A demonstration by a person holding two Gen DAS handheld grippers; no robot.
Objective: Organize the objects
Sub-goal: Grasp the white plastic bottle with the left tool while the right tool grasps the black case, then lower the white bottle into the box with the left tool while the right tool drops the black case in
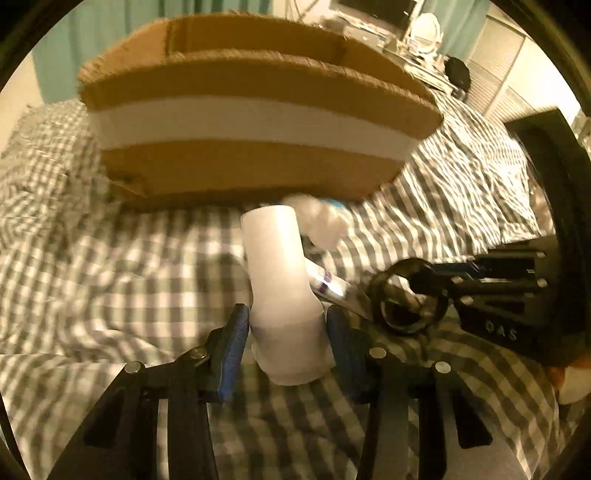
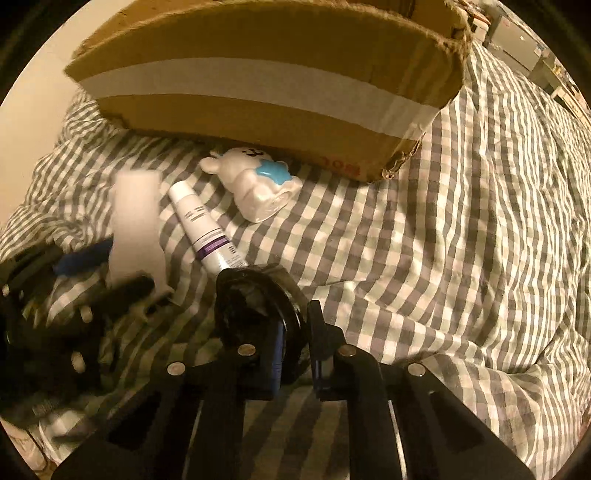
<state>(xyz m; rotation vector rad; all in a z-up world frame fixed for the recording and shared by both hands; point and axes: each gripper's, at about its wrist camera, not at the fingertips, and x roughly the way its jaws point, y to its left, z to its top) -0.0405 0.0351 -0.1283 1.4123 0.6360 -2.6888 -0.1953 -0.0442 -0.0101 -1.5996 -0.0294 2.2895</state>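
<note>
My left gripper is shut on a white plastic bottle, held above the checked bedspread; it also shows blurred in the right wrist view. My right gripper is shut on the rim of a black ring-shaped object, also seen in the left wrist view. A white tube with a purple band lies on the bed between them. A white bear figurine with a blue star lies in front of the cardboard box, which has white tape across its side.
The grey-and-white checked bedspread is rumpled and spreads to the right. A desk with a mirror and clutter stands beyond the box. Shelving or drawers stand at the far right.
</note>
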